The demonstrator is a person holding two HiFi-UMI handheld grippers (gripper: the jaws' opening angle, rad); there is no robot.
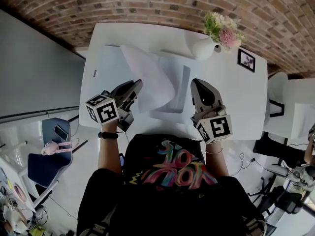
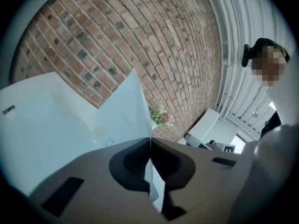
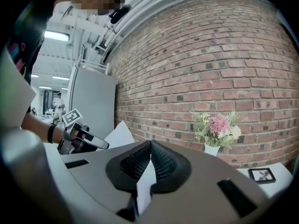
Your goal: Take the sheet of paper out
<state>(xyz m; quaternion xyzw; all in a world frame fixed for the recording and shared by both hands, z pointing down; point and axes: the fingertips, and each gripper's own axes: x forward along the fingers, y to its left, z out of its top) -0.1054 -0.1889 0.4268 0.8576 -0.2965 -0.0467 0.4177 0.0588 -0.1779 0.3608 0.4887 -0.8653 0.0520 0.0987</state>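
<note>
A person stands at a white table (image 1: pixel 231 90) set against a brick wall (image 1: pixel 123 4), with a gripper in each hand.

At the left, the left gripper (image 1: pixel 139 84) points toward the middle of the table. Its own view shows the left gripper (image 2: pixel 150 141) with its jaws pressed together on the lower edge of the sheet (image 2: pixel 124 108), which passes between the dark pads (image 2: pixel 133 160) and fans upward in front of the bricks. From the head view, the sheet (image 1: pixel 147 75) stands up off the table, curling from the jaw tips toward the far left corner.

Just right of the sheet, a flat white folder (image 1: pixel 179 82) lies on the table between the two grippers.

The right gripper (image 1: pixel 193 82) points at the folder's right edge. In its own view, the right gripper (image 3: pixel 150 143) has its jaws closed on a thin white strip (image 3: pixel 145 183). This looks like the folder's edge, though that cannot be confirmed. The same view shows the sheet (image 3: pixel 119 135) raised at the left.

Farther right, near the wall, a white vase (image 1: pixel 203 48) holds pink and white flowers (image 1: pixel 221 28). A small black picture frame (image 1: pixel 246 59) sits just beside it, toward the table's right corner.
</note>
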